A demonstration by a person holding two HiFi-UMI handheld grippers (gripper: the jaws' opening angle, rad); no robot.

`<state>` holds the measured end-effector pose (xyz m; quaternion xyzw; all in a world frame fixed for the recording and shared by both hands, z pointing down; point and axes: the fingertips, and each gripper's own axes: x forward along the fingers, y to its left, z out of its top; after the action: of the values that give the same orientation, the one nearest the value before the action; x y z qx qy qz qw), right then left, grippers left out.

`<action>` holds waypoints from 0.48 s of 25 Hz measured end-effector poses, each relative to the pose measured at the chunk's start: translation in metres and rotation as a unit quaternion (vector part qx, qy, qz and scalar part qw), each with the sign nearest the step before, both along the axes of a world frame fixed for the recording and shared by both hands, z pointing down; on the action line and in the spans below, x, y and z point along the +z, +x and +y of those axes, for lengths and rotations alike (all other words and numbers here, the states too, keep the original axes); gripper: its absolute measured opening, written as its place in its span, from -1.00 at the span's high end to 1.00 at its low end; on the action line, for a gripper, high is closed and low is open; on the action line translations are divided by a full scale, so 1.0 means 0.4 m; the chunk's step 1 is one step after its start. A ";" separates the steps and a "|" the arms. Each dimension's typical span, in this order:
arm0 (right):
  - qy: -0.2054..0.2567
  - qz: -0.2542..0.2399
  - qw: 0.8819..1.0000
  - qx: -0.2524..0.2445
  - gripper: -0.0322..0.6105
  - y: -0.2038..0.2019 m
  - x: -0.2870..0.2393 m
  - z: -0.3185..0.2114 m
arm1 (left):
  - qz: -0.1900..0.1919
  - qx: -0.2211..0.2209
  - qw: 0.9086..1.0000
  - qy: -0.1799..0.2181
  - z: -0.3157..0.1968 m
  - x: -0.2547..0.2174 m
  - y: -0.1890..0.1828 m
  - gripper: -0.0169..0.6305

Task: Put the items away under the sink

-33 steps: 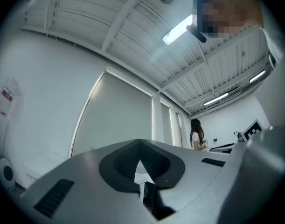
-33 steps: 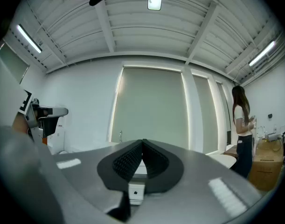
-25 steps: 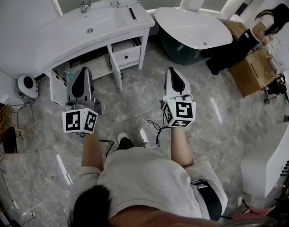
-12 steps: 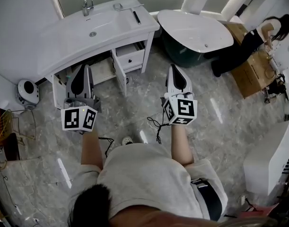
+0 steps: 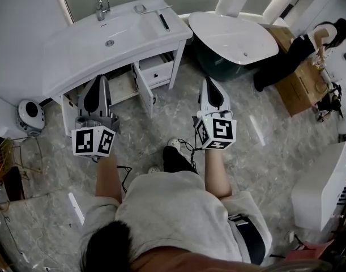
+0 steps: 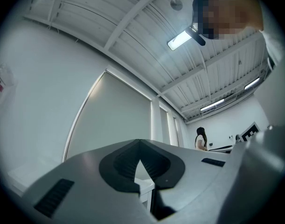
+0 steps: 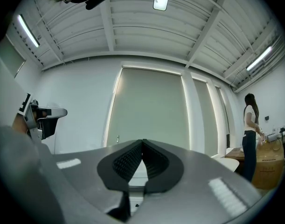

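Both grippers are empty. The left gripper (image 5: 99, 79) has its jaws pressed together with nothing between the pads, as its own view shows, and the right gripper (image 5: 209, 81) is the same: tips meeting, no load. They are held out in front, side by side and roughly level, pointing at the vanity (image 5: 71, 47), likely a carry-ready pose while the person lines up with it. The items to stow are probably those on the countertop: a dark slim item (image 5: 163, 20) and a small pale item (image 5: 140, 7) beside the faucet (image 5: 100, 7), both well apart from either gripper. The cabinet (image 5: 120, 86) under the sink stands open, door (image 5: 142, 92) swung out, presumably so things can go straight in. The drawer (image 5: 157, 69) is pulled partly out. No pickup has started; the next move needs the jaws opened.
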<state>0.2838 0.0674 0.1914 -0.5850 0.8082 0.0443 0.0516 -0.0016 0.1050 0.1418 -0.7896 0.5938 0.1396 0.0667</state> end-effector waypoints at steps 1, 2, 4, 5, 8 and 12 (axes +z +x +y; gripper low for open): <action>-0.001 0.001 1.000 0.000 0.86 -0.003 0.002 -0.014 | 0.000 0.001 1.000 -0.001 -0.013 0.003 -0.002 0.93; -0.001 0.001 1.000 -0.001 0.86 -0.007 0.005 -0.029 | 0.000 0.001 1.000 -0.002 -0.026 0.006 -0.005 0.93; -0.002 0.002 1.000 -0.003 0.86 -0.017 0.008 -0.064 | -0.001 -0.001 1.000 -0.003 -0.055 0.011 -0.014 0.93; -0.001 0.002 1.000 -0.006 0.86 -0.021 0.008 -0.083 | -0.001 -0.004 1.000 -0.003 -0.070 0.013 -0.019 0.93; -0.001 0.000 1.000 -0.013 0.86 -0.032 0.009 -0.155 | 0.000 -0.014 1.000 -0.004 -0.126 0.014 -0.036 0.93; -0.001 -0.002 1.000 -0.020 0.86 -0.043 0.008 -0.279 | 0.001 -0.026 1.000 -0.007 -0.233 0.017 -0.052 0.93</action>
<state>0.2667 -0.0443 0.1944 -0.5692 0.8194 0.0409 0.0537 -0.0224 0.0118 0.1488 -0.7744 0.6149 0.1347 0.0639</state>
